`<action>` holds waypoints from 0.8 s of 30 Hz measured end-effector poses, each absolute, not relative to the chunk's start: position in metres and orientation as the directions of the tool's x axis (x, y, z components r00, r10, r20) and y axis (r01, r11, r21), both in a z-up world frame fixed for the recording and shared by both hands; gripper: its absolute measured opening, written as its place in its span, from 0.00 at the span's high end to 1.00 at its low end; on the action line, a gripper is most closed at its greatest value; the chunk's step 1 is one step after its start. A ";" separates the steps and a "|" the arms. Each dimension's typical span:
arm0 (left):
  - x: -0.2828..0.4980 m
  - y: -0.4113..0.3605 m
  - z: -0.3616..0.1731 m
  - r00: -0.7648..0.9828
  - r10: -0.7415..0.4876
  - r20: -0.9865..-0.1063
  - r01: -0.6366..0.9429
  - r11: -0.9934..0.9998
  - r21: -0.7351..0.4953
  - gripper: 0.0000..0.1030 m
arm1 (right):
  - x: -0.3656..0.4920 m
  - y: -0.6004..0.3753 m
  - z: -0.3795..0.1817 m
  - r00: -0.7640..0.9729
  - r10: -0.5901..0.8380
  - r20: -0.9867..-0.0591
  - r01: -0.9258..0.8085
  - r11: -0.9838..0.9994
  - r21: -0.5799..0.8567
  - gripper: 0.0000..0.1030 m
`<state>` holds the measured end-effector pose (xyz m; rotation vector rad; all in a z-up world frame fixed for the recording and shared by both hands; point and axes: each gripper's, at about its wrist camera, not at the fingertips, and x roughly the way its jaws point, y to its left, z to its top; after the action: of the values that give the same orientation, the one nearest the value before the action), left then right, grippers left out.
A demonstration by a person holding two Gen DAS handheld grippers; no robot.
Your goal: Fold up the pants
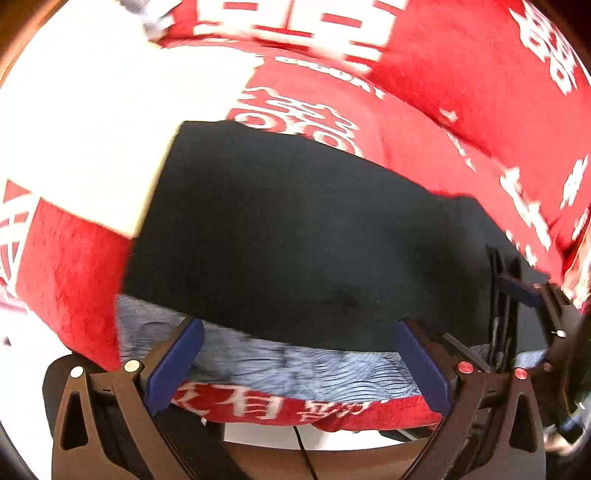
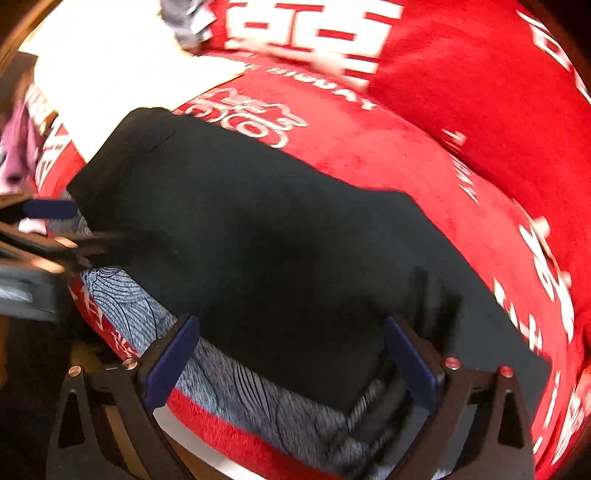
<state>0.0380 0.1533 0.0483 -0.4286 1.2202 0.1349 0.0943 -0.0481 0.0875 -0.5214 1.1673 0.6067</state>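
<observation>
The black pants (image 1: 295, 240) lie folded in a flat dark rectangle on the red blanket (image 1: 461, 92) with white lettering. My left gripper (image 1: 299, 332) stands open just above their near edge, its blue pads (image 1: 177, 362) wide apart and pressing on nothing. In the right wrist view the same pants (image 2: 277, 240) fill the middle. My right gripper (image 2: 291, 328) is open over their near edge, nothing caught between its pads (image 2: 170, 362). Each gripper shows in the other's view: the right gripper (image 1: 524, 291) at the right edge, the left gripper (image 2: 51, 210) at the left edge.
A blue-grey patterned cloth (image 1: 295, 362) shows under the pants' near edge. White parts of the blanket (image 1: 92, 110) lie to the far left. A grey item (image 2: 184, 22) rests at the back and a pink cloth (image 2: 14, 147) at the left edge.
</observation>
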 end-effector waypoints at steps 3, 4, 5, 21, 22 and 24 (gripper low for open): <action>0.035 0.180 0.028 0.281 0.001 -0.960 -0.402 0.908 -0.117 0.00 | 0.105 -0.035 0.092 0.230 0.228 -0.946 -0.717 0.697 -0.007 0.03; 0.034 0.188 0.017 0.261 -0.021 -0.965 -0.412 0.902 -0.131 0.00 | 0.112 -0.026 0.095 0.203 0.272 -0.941 -0.734 0.678 0.037 0.03; 0.033 0.194 0.010 0.259 -0.081 -0.962 -0.419 0.888 -0.188 0.00 | 0.118 -0.018 0.096 0.180 0.300 -0.937 -0.750 0.659 0.067 0.03; 0.013 0.197 0.014 0.352 -0.164 -0.921 -0.299 0.913 -0.277 0.00 | 0.186 0.106 0.041 -0.279 0.220 -0.935 -0.881 0.330 0.340 0.17; 0.012 0.198 0.015 0.354 -0.173 -0.919 -0.295 0.912 -0.285 0.00 | 0.185 0.105 0.047 -0.269 0.225 -0.936 -0.887 0.322 0.332 0.32; 0.009 0.205 0.019 0.382 -0.201 -0.902 -0.272 0.908 -0.318 0.00 | 0.182 0.097 0.058 -0.234 0.235 -0.943 -0.899 0.317 0.302 0.63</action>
<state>0.0095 0.2051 0.0186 -0.4559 1.1902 0.0469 0.1823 0.0969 0.0583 -0.6599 1.4057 1.2135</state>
